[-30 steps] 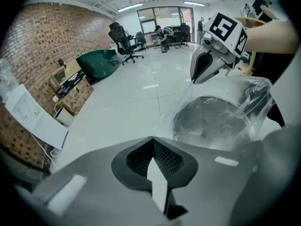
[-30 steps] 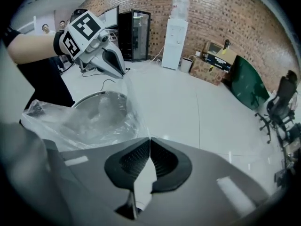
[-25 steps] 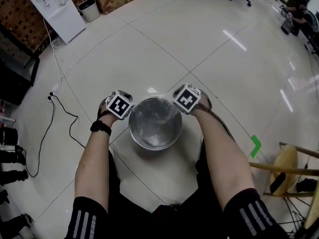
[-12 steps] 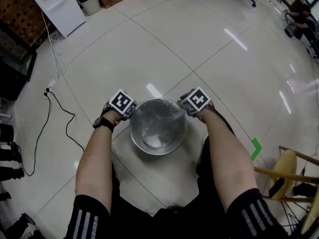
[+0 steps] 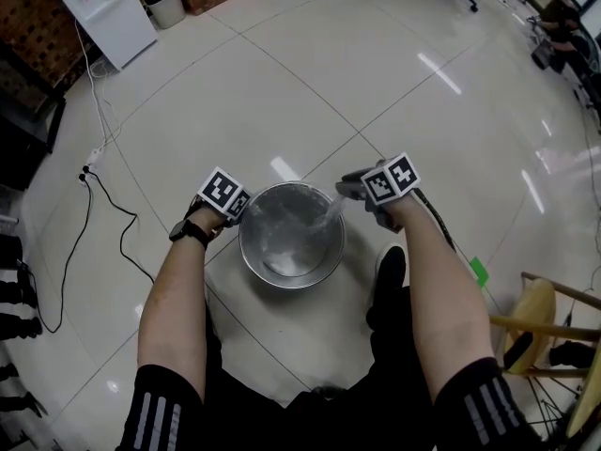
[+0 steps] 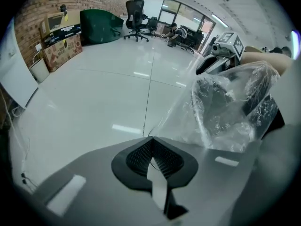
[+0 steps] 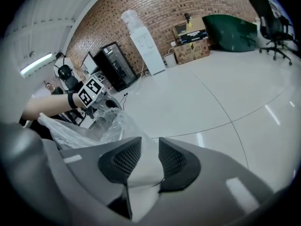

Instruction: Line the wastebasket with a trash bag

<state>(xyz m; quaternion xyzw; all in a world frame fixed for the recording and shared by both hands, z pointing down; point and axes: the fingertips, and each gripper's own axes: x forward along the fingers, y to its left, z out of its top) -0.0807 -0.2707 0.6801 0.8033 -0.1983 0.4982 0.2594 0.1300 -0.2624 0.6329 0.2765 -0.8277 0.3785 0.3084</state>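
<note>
Releasing on the right: the right tool (image 7: 143, 160) has just been opening its jaws. They now stand apart, and a fold of the clear trash bag (image 6: 230, 109) lies loose between the pads, not pinched. A second ago this tool sat against the right rim of the metal wastebasket (image 5: 286, 280). It has since drawn outward from the rim, and a strip of film stretches from the rim toward it. The left tool (image 6: 151, 149) remains closed on the bag's edge at the left rim. The wastebasket stands on the tiled floor (image 5: 282, 92) in front of the person, with the body of the bag sunk inside it. The right edge is probably being let go, perhaps for a fresh hold. Whether the film is folded over the rim anywhere cannot be told, so the lining reads as unfinished.
</note>
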